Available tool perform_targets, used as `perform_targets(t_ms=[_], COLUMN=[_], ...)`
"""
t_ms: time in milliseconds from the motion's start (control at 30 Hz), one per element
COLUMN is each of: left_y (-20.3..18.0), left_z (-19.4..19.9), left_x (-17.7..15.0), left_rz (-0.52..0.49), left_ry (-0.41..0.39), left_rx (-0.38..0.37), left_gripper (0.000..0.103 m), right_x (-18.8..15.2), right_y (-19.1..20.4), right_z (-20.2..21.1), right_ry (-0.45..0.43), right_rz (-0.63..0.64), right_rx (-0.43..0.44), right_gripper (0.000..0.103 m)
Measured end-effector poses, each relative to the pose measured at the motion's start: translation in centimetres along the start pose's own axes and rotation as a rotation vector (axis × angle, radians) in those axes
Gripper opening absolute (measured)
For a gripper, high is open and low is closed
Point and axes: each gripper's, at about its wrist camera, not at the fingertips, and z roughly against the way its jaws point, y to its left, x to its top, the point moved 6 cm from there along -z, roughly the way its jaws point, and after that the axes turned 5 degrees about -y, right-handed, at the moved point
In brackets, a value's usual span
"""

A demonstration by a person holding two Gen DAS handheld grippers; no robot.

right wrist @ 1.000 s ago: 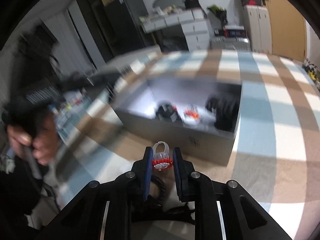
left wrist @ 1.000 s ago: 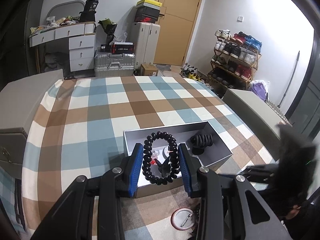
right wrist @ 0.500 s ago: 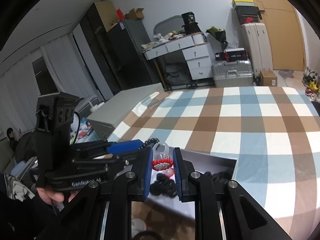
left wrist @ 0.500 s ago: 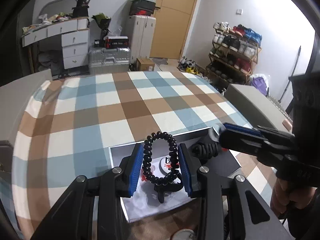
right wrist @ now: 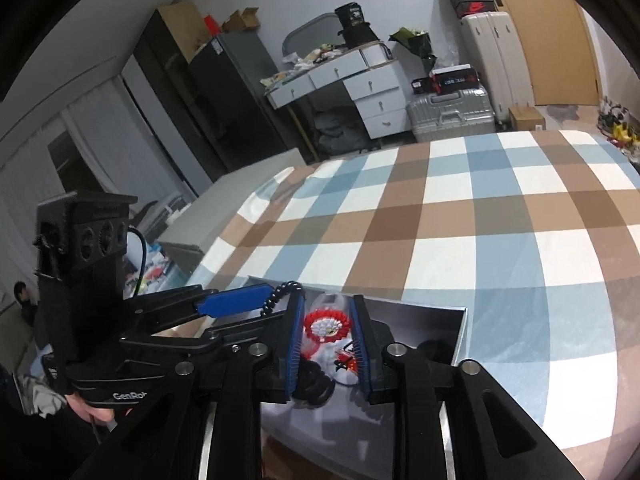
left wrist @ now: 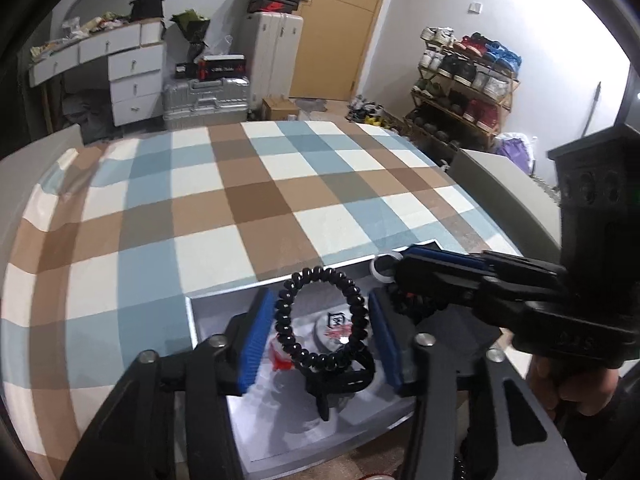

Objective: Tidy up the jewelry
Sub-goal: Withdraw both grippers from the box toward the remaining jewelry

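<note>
Hanging between the just-widened left jaws, clear of both: black bead bracelet (left wrist: 322,320).

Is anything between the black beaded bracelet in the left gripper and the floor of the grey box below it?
Nothing blocks the drop; the black beaded bracelet hangs over the open grey box. It would land on the round badge and black clip already inside.

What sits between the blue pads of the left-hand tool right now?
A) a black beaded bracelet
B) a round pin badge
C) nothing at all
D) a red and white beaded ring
A: in the left wrist view the black beaded bracelet hangs between the left gripper's blue pads, over the open grey box.
</note>
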Motion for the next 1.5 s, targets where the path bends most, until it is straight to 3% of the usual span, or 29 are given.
perform_targets(t_ms=[133, 267, 367, 433, 600, 967, 1033, 1167, 1333, 1500], left_y=[-0.2, -0.1, 0.2, 0.4, 0.8, 0.2, 0.1, 0.0, 0.4, 1.0], left_z=[0.9, 2.3, 4.0, 5.1, 7.8, 10.7, 11.3, 11.8, 12.3, 13.0], left_x=[0.3, 0.5, 0.5, 0.4, 0.2, -1.3, -1.8, -2.9, -4.5, -6.1], left_rz=[0.002, 0.005, 0.018, 0.026, 0.059, 0.099, 0.111, 0.122, 0.15, 0.152], left_ry=[-0.024, -0.057, -0.095, -0.118, -0.213, -0.301, -0.314, -0.317, -0.317, -0.324], left_rx=[-0.019, 0.017, 0.059, 0.09, 0.166, 0.266, 0.252, 0.267, 0.3, 0.342], left_gripper=[0.068, 0.069, 0.069, 0.072, 0.083, 0.084, 0.084, 0.085, 0.1, 0.101], right_x=[0.6, 1.1, 1.2, 1.1, 0.7, -0.8, -1.1, -2.1, -3.7, -5.4], right_y=[0.6, 1.3, 1.6, 1.7, 3.1, 6.0, 6.4, 7.3, 8.0, 8.3], right_z=[2.1, 4.1, 5.8, 6.9, 9.9, 13.1, 13.5, 13.7, 13.1, 11.5], right_ry=[-0.063, -0.106, -0.139, -0.157, -0.221, -0.279, -0.286, -0.281, -0.249, -0.206], right_rz=[0.012, 0.026, 0.009, 0.004, 0.025, 0.083, 0.094, 0.131, 0.162, 0.206], right_rx=[0.013, -0.002, -0.012, -0.038, -0.05, -0.09, -0.095, -0.115, -0.131, -0.173], right_gripper=[0.061, 0.064, 0.081, 0.1, 0.103, 0.103, 0.103, 0.103, 0.103, 0.103])
